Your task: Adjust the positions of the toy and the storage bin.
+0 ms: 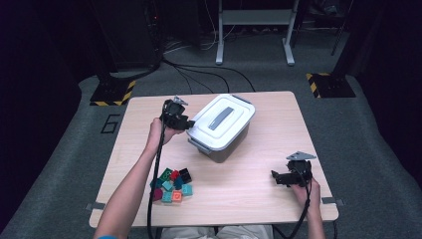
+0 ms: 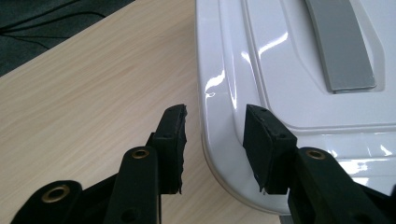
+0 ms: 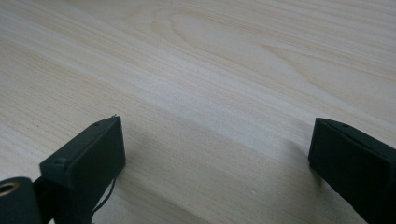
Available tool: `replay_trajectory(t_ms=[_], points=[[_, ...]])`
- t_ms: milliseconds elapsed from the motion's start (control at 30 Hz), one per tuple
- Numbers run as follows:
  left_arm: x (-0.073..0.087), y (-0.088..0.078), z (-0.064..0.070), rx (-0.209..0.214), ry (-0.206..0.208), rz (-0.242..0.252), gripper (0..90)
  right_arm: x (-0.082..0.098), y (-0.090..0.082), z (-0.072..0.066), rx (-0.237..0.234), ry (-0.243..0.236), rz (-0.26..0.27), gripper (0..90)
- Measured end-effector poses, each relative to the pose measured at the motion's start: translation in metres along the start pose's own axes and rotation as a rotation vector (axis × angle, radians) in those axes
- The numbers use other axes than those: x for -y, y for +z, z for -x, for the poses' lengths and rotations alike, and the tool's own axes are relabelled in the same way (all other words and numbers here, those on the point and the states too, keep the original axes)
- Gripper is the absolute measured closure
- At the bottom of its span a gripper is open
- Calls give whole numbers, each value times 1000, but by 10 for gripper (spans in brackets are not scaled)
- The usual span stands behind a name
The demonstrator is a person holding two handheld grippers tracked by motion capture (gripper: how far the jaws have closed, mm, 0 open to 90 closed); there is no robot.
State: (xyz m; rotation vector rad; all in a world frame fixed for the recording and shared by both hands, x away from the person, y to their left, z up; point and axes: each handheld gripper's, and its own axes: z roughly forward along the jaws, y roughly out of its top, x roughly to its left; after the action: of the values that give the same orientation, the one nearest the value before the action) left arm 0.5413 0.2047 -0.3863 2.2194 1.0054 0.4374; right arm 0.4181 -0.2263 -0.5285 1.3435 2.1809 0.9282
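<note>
Pile of coloured toy blocks [image 1: 172,186] sits at the near left of the table [image 1: 259,194], well apart from the work.

Left tool [image 1: 185,123] is at the near-left corner of the white lid [image 1: 222,119] on the grey storage box [image 1: 225,149], which stands mid-table, turned at an angle. In the left gripper view the lid's rounded rim [image 2: 219,154] runs between the two jaws: one pad outside over the table, the other over the lid top. Small gaps show on both sides, so the tool is partly closed round the rim but not yet pinching it; nothing grasped.

Step in hand looks like gripping the lid edge to lift it off. To do it well: push a bit deeper so the pads cover the lip fully, not just the curved corner where they could slip; squeeze firm, then lift straight up, watching that the box doesn't rise with it. The grey handle [image 1: 220,118] stays untouched.

Right tool [image 1: 274,176] rests over bare table at the near right, jaws spread wide, released, holding nothing. It could steady the box if the lid sticks.
</note>
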Motion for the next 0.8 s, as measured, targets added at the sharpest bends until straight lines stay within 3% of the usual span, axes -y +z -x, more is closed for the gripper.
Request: replay_trajectory(t_ms=[333, 800], points=[[2, -1, -3, -37, -8, 0, 575, 0, 0, 0, 0, 0, 0, 32], [5, -5, -12, -150, 6, -12, 575, 0, 0, 0, 1, 0, 0, 32]])
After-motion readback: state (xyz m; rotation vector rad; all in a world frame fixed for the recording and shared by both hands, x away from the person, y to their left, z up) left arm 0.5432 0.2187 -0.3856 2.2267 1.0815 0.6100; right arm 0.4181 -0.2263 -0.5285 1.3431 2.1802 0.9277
